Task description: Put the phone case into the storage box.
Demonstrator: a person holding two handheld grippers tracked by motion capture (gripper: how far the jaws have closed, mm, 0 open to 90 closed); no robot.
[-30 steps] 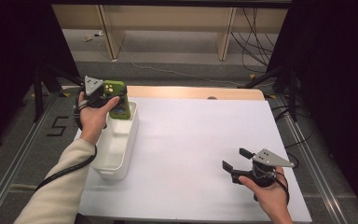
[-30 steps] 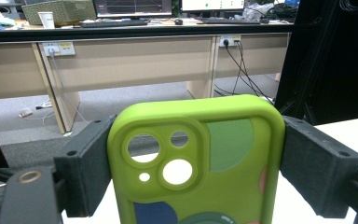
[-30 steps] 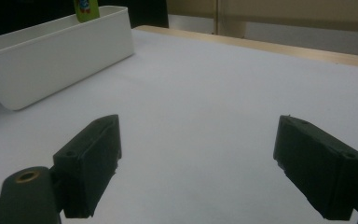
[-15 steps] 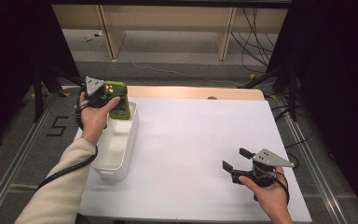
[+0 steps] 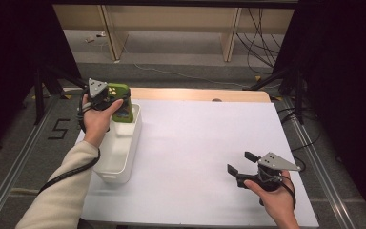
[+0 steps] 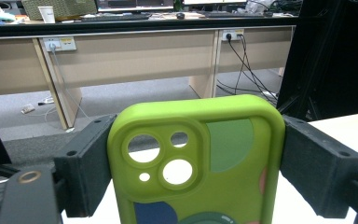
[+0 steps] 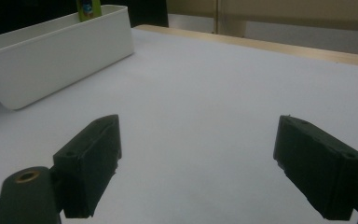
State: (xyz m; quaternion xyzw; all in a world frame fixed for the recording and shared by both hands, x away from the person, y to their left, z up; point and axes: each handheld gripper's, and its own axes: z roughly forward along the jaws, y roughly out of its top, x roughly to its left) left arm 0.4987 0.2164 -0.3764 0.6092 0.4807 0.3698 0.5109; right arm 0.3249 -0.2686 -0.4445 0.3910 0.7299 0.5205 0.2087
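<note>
Left gripper (image 5: 116, 98) grips a green phone case (image 5: 122, 104) by its two long edges, both jaws pressed flat against the sides; the left gripper view shows the case (image 6: 200, 158) upright, camera cut-outs toward the lens, squarely between the pads. In the high view the case hangs at the far end of the white bin (image 5: 108, 174), its lower edge apparently inside or just over the rim; whether it touches the bin floor cannot be told. Judged step: placing the case into the bin, close to release (a lift out of the bin cannot be ruled out from this pose alone). The next move calls for lowering until the case is supported, then spreading the jaws and drawing the gripper straight up so the pads do not drag the case back out. The bin's far wall sits close to the case, so tilt must be kept small. Right gripper (image 5: 240, 164) rests low over the white table surface (image 5: 205, 143) near the person's side, well apart from the bin, jaws spread wide with nothing between them; the right gripper view confirms bare table between the pads (image 7: 91, 161) and shows the bin (image 7: 51, 56) farther off. Nothing stands between the grippers. Beyond the table: a wooden edge strip (image 5: 195, 94), cables on the floor (image 5: 262, 52).
</note>
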